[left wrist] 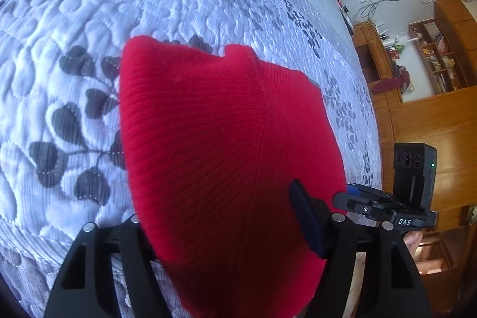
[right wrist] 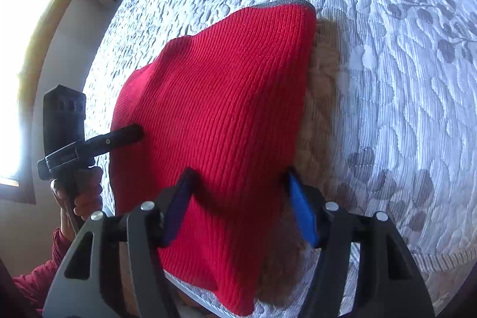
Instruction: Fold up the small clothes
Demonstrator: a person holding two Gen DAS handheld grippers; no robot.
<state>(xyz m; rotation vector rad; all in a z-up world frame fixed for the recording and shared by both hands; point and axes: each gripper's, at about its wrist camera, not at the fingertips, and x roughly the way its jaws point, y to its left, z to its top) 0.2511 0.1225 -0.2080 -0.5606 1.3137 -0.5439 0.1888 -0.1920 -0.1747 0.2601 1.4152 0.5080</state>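
A red knit garment lies on the quilted bed, and both wrist views look down on it from close by. My left gripper stands open over its near end. The right pad rests in front of the cloth, while the left finger is hidden under it. My right gripper is open too, with the red knit lying between its wide jaws and the blue pad at the cloth's right edge. Each view shows the other gripper at the garment's side: the right gripper and the left gripper.
The white quilt with grey leaf print covers the whole bed. Wooden cabinets and bookshelves stand beyond the bed's far side. A curtained window glares at the left. A hand in a red sleeve holds the left gripper.
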